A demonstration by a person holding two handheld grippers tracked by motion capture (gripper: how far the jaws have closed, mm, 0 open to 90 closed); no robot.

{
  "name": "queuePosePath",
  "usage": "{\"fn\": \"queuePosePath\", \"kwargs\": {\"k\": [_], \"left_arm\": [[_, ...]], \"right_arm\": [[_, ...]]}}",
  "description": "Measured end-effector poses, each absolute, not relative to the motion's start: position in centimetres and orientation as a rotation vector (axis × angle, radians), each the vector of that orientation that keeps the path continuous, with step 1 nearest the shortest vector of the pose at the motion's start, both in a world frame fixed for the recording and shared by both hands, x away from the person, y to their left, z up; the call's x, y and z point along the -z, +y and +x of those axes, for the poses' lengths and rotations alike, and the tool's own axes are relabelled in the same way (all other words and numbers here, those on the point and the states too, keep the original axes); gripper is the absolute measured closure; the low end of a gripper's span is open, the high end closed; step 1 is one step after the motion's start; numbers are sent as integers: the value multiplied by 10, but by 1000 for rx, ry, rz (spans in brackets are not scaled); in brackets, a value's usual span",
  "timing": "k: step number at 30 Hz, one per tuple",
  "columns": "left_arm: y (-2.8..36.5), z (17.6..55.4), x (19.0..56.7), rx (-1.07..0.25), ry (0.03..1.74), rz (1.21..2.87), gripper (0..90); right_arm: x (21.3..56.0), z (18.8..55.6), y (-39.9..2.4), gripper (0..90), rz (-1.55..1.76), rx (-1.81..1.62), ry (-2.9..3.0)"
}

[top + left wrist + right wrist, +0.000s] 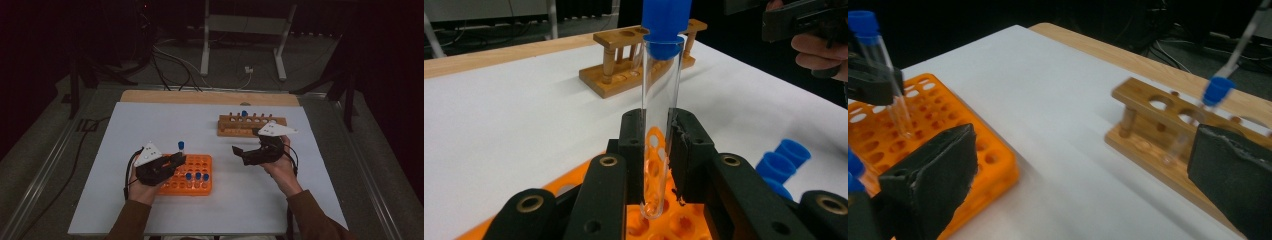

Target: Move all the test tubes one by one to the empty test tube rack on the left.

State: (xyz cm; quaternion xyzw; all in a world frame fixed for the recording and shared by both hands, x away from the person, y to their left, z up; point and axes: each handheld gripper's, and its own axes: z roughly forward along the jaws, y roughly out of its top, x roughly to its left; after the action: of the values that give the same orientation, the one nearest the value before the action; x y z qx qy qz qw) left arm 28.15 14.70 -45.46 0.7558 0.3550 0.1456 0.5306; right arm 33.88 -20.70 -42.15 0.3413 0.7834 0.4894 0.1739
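Observation:
My left gripper [178, 160] is shut on a clear test tube [181, 146] with a blue cap, holding it upright over the orange rack [202, 161]. In the left gripper view the jaws [656, 127] pinch the tube [661, 75] low on its glass, with its rounded bottom just above the orange rack's [569, 182] holes. My right gripper [241, 154] stands open and empty between the two racks. Its own view shows its jaws [1083, 145] spread wide over bare table. To the left are the orange rack [948, 115] and the held tube [888, 75].
A wooden rack [250, 125] at the back right holds one blue-capped tube [244, 114], also seen in the right gripper view [1215, 92]. Three blue-capped tubes [197, 176] stand along the front of the orange rack. A white sheet [150, 125] covers the table.

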Motion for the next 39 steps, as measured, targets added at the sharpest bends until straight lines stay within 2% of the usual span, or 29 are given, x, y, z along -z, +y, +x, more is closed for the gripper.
{"fn": "queuePosePath", "kwargs": {"k": [18, 31, 39], "left_arm": [[148, 260, 464, -312, 825, 1838, 781], [144, 250, 482, -279, 832, 1952, 779], [144, 244, 484, -312, 815, 1983, 778]], "right_arm": [[435, 324, -249, 0, 1076, -1394, 2155], [445, 316, -254, 0, 1100, -1422, 2165], [449, 317, -254, 0, 1105, -1415, 2172]]}}
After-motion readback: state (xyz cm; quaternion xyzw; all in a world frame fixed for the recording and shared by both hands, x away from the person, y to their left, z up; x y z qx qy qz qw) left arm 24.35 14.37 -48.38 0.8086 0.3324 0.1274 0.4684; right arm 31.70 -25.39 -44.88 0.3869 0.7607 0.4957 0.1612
